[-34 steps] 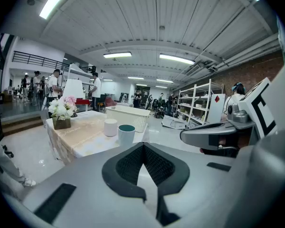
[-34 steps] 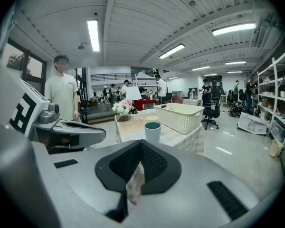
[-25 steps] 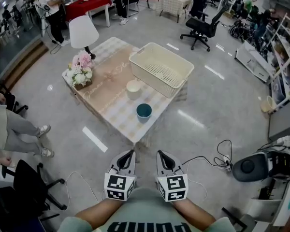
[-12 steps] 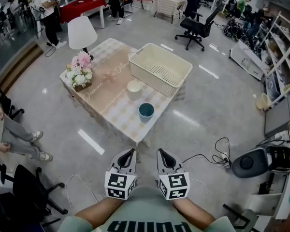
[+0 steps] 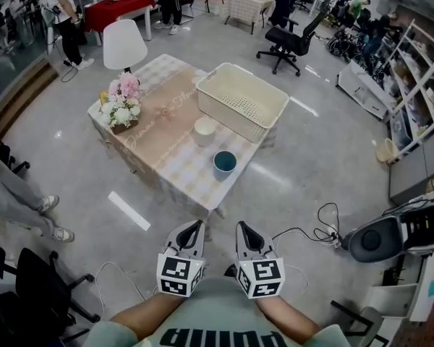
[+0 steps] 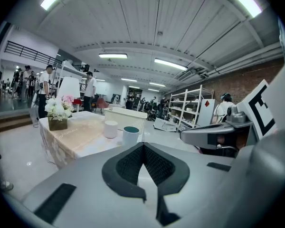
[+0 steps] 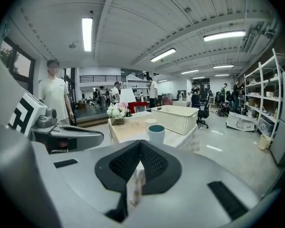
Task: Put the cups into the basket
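Two cups stand on the low table (image 5: 170, 166): a white cup with a teal inside (image 5: 225, 162) near its front corner, and a plain white cup (image 5: 205, 131) behind it. The cream perforated basket (image 5: 241, 101) sits at the table's far right end. My left gripper (image 5: 194, 228) and right gripper (image 5: 244, 229) hang side by side over the floor, well short of the table, both shut and empty. The left gripper view shows the teal cup (image 6: 131, 135), the white cup (image 6: 110, 128) and the basket (image 6: 124, 118) ahead. The right gripper view shows the teal cup (image 7: 156, 134) and the basket (image 7: 176, 118).
A flower pot (image 5: 119, 109) and a white lamp (image 5: 124, 45) stand at the table's left end. Cables (image 5: 320, 231) and a round black device (image 5: 380, 238) lie on the floor to the right. Office chairs, shelves and people stand around the room.
Both grippers have edged forward together toward the table, jaws staying shut. The table sits slightly further right in the head view.
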The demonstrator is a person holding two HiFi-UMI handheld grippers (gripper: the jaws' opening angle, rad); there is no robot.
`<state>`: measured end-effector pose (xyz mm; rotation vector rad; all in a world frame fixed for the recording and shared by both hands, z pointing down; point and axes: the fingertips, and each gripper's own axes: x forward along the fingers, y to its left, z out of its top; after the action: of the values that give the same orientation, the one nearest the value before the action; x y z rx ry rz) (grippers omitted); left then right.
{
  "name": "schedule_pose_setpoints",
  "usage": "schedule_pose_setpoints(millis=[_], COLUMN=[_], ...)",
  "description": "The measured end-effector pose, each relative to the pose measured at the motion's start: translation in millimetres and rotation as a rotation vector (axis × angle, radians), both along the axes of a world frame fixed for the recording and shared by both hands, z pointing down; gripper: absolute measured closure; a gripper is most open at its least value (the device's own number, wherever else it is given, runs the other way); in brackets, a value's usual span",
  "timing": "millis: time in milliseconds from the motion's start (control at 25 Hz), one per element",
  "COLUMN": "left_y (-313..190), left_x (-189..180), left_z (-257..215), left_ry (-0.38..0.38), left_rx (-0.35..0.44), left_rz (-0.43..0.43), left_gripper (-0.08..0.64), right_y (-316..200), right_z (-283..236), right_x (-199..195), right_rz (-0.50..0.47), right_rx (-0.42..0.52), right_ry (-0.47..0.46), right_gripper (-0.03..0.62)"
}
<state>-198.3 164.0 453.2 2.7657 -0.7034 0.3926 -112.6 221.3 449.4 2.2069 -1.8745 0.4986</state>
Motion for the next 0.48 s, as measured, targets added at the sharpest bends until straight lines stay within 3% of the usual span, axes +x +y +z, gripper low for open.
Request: schedule_pose_setpoints(millis=[480], left_y=[-33.1], left_x=[10.8], left_z=[1.5], left_ry=[-0.035], left_rx=[0.005], left_rz=[-0.071], left_gripper=[0.56], right_y=[-40.9], right_z=[5.9], right_x=[23.5], right_rz=[-0.042], right_rx=[-0.009], right_ry=[-0.008], right_gripper=[0.583])
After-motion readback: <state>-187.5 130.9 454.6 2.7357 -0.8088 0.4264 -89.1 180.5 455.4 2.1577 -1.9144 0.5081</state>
